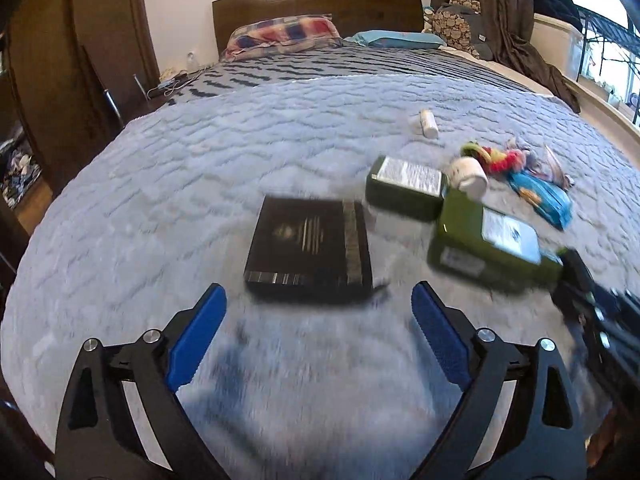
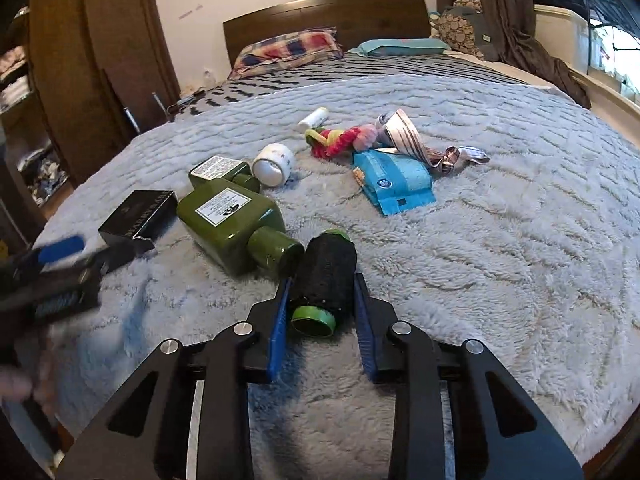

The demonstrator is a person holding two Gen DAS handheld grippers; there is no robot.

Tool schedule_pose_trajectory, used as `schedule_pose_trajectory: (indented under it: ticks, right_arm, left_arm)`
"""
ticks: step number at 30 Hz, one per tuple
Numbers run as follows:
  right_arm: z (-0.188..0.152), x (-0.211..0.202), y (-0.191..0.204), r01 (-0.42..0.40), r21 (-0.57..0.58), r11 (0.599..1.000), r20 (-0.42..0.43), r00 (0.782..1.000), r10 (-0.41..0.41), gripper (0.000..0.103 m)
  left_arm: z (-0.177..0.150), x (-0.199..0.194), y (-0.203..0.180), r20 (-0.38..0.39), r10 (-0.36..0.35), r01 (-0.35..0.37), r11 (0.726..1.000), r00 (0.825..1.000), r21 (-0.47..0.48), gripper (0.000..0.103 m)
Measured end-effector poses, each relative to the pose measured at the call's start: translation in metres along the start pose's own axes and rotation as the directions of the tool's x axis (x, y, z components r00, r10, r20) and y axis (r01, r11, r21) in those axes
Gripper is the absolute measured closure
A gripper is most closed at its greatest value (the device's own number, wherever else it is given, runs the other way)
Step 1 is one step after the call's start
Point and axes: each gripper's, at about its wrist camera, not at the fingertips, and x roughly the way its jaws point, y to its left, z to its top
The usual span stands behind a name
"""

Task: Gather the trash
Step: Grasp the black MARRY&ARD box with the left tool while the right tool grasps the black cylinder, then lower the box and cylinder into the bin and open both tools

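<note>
Collecting has barely begun, as far as the views show: nearly all the litter lies on the bed [image 2: 500, 240], and no bin or bag is in view. One piece is in hand. The right hand-held gripper [image 2: 322, 304] pinches a black spool with green ends [image 2: 326, 276] between its blue pads, near the bed's near edge. Just beyond it lie a large green bottle [image 2: 236, 220], a smaller green bottle [image 2: 218, 168], a black box [image 2: 138, 216], a white tape roll [image 2: 274, 164], a blue packet [image 2: 394, 184], a bright knotted toy [image 2: 340, 140], a crumpled striped wrapper [image 2: 404, 136] and a small white tube [image 2: 314, 117]. The left hand-held gripper [image 1: 318, 332] hangs spread wide and empty, angled down over the blanket just short of the black box, in a blurred picture. The right one tilts down likewise.
</note>
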Motion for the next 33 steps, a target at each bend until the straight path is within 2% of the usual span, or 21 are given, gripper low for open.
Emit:
schedule_pose_trajectory:
  ticks: [6, 13, 16, 17, 23, 33]
  right_arm:
    - [-0.001, -0.012, -0.009, -0.019, -0.009, 1.000, 0.003, 1.000, 0.019, 0.073]
    - [-0.004, -0.019, -0.014, -0.017, -0.010, 1.000, 0.004, 1.000, 0.017, 0.073]
    - [-0.007, -0.024, -0.014, -0.024, -0.023, 0.999, 0.007, 1.000, 0.024, 0.073]
    - [-0.009, -0.026, -0.015, -0.023, -0.024, 0.999, 0.006, 1.000, 0.023, 0.074]
    - [-0.021, -0.041, -0.023, -0.024, -0.012, 1.000, 0.006, 1.000, 0.024, 0.074]
    - [-0.049, -0.078, -0.035, -0.020, -0.007, 1.000, 0.012, 1.000, 0.020, 0.074]
  left_arm:
    - [0.016, 0.031, 0.002, -0.047, 0.045, -0.045, 0.999, 0.998, -0.002, 0.013]
    - [0.020, 0.053, 0.004, -0.118, -0.011, 0.009, 1.000, 0.993, -0.019, 0.014]
    - [0.018, 0.049, 0.006, -0.113, -0.011, 0.008, 1.000, 0.994, -0.028, 0.029]
    - [0.017, 0.047, 0.007, -0.111, -0.010, 0.006, 1.000, 0.994, -0.030, 0.032]
    - [-0.004, 0.016, 0.005, -0.081, -0.054, 0.051, 0.998, 0.995, -0.039, 0.033]
    - [-0.071, -0.061, -0.033, -0.005, -0.127, 0.127, 0.992, 0.992, 0.015, 0.033]
